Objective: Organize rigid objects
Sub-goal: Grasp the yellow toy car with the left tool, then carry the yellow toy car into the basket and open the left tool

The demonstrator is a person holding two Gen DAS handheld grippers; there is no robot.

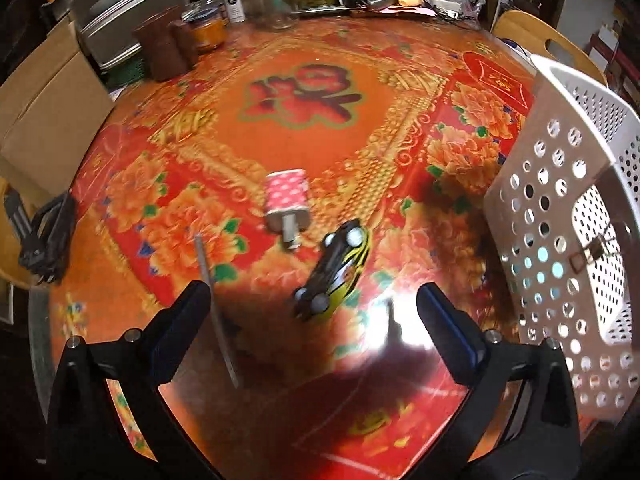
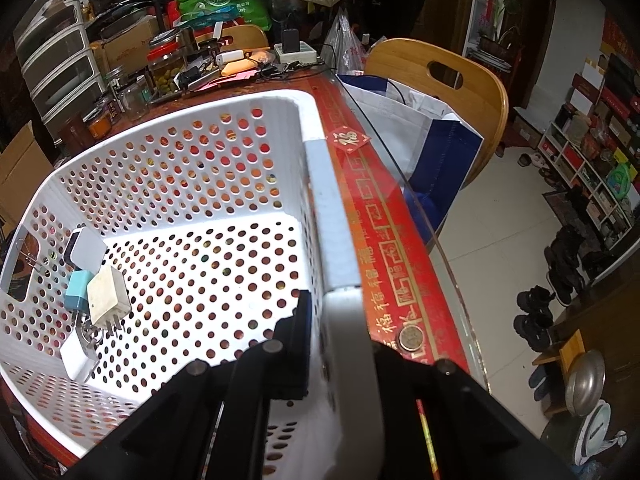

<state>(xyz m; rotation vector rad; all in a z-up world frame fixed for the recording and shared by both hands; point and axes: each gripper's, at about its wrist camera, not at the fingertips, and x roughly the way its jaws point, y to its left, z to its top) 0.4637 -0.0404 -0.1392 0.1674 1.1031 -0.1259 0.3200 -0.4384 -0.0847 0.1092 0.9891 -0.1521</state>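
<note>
A black and yellow toy car (image 1: 332,272) lies on the red flowered table (image 1: 304,92), tilted on its side. Beyond it rests a pink-and-white plug charger (image 1: 287,204), and to its left a thin grey metal rod (image 1: 218,312). My left gripper (image 1: 312,300) hangs open over the car's near end, its pads clear of the car. The white perforated basket (image 1: 560,160) stands to the right. My right gripper (image 2: 340,320) is shut on the basket's rim (image 2: 332,220), one finger inside and one outside. Several chargers (image 2: 106,292) lie in the basket's left corner.
Jars (image 1: 208,32), a drawer unit (image 1: 120,8) and clutter crowd the table's far side. A black object (image 1: 48,240) sits at the left edge. A coin (image 2: 410,338) lies near the glass edge; a wooden chair (image 2: 440,76) and a blue-white bag (image 2: 432,136) stand beyond.
</note>
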